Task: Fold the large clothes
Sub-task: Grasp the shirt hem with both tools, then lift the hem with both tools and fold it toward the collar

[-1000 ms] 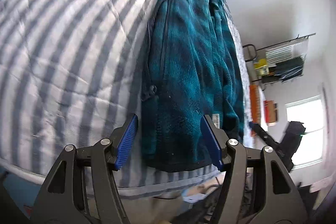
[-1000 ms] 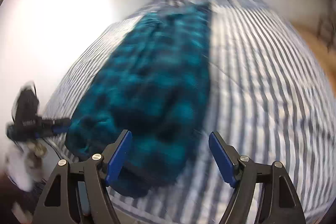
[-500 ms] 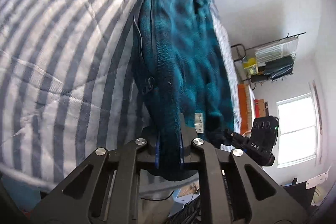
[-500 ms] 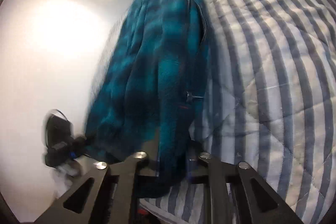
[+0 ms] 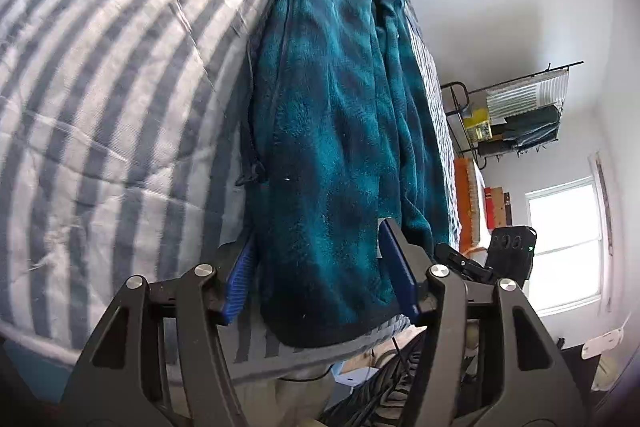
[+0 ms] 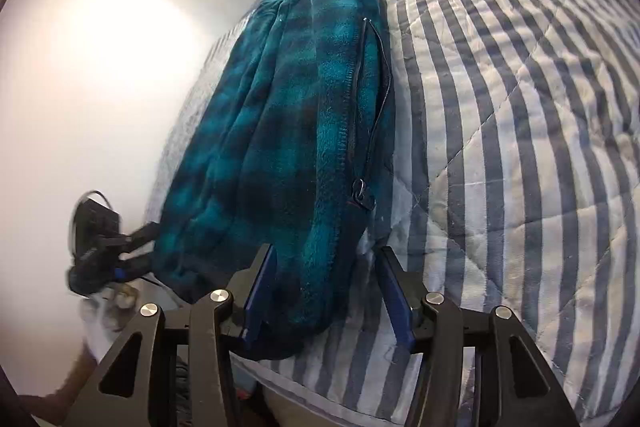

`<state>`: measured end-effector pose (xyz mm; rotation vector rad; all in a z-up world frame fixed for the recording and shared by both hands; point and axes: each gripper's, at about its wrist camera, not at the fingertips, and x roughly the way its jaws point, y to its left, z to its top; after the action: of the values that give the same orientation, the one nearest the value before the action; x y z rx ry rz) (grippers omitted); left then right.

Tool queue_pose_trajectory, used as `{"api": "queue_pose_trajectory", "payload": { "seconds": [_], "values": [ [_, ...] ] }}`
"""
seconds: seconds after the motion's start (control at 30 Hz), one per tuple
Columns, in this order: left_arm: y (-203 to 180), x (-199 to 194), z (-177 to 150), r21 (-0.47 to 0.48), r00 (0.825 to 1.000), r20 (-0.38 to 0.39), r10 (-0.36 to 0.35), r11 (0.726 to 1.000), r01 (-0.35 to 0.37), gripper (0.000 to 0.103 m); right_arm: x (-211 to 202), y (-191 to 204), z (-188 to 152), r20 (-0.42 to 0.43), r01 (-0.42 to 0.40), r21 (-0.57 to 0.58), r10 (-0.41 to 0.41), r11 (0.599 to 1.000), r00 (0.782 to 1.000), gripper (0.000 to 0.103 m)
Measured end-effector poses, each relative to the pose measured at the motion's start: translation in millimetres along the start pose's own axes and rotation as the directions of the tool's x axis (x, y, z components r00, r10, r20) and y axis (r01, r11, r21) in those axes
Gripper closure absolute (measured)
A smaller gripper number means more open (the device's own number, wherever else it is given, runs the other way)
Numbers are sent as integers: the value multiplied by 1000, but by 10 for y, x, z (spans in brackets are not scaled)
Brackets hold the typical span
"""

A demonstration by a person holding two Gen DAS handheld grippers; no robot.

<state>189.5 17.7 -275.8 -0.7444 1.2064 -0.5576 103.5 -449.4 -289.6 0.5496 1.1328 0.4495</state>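
Striped quilted bed [image 5: 100, 87]; teal fleece jacket [image 5: 332, 131] lying on it

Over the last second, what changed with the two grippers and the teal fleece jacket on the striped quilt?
Both grippers clamped the near hem of the teal plaid fleece jacket half a second ago. Their jaws have just been opening: the left gripper and right gripper now straddle the hem with pads apart, so it looks released. The jacket stays folded lengthwise on the blue-and-white striped quilt, in about the same place.
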Motion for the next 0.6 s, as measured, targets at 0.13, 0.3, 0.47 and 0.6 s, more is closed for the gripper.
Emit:
{"api": "queue_pose_trajectory", "payload": {
  "seconds": [0.13, 0.3, 0.47, 0.6],
  "values": [
    [-73, 152, -106, 76, 995, -40, 90, 993, -87, 69, 142, -3, -13, -38, -11, -37, 10, 999, 999, 54],
    [-150, 76, -108, 99, 996, -25, 85, 992, -82, 88, 198, 98, 15, -60, -37, -62, 33, 997, 998, 84],
    [-293, -111, -71, 74, 1000, 12, -2, 997, 1, 90, 4, 203, 109, 0, -107, -37, 107, 994, 994, 90],
    [-499, -239, 46, 89, 998, 49, -50, 995, 46, 90, -163, 299, 215, 52, -150, -12, 151, 989, 987, 91]
  ]
}}
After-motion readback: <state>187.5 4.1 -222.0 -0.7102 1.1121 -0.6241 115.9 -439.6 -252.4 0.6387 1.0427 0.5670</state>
